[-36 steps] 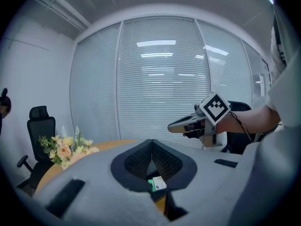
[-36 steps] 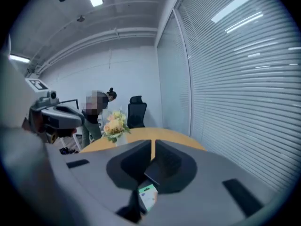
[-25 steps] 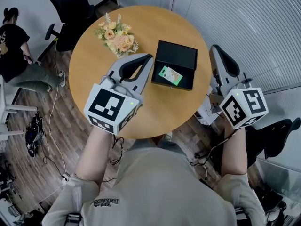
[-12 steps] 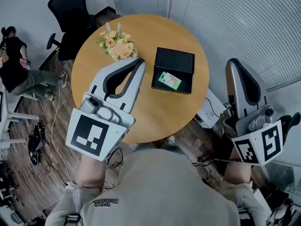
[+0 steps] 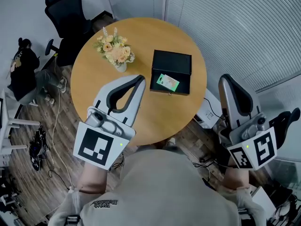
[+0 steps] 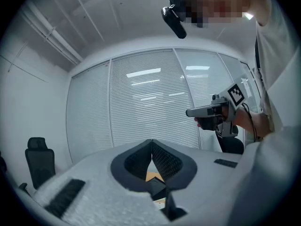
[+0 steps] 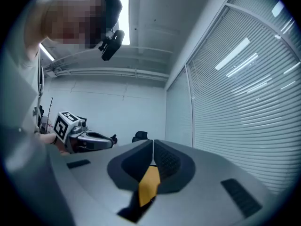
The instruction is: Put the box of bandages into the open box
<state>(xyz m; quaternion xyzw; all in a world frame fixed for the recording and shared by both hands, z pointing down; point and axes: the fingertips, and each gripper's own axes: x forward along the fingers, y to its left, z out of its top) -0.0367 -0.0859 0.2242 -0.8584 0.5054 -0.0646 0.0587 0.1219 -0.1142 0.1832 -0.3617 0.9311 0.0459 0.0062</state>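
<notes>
We hold the left gripper (image 5: 140, 78) above the near left part of the round table (image 5: 162, 113), its tips pointing toward the table's middle. Its jaws are pressed together at the tips and nothing sits between them. We hold the right gripper (image 5: 229, 77) just off the table's right edge, above the floor. Its jaws are also pressed together and hold nothing.

On the right half of the table stands the open box (image 5: 173, 61). It is black, with its lid standing up on the side farther from us. The box of bandages (image 5: 167, 82) lies flat inside it, in the part nearer the table's middle, and neither gripper touches it.

A bunch of flowers (image 5: 114, 50) stands on the far left part of the table. A black chair (image 5: 68, 14) stands beyond the table's far left edge. Well apart from the table on the left, a person (image 5: 24, 73) in dark clothes sits.
</notes>
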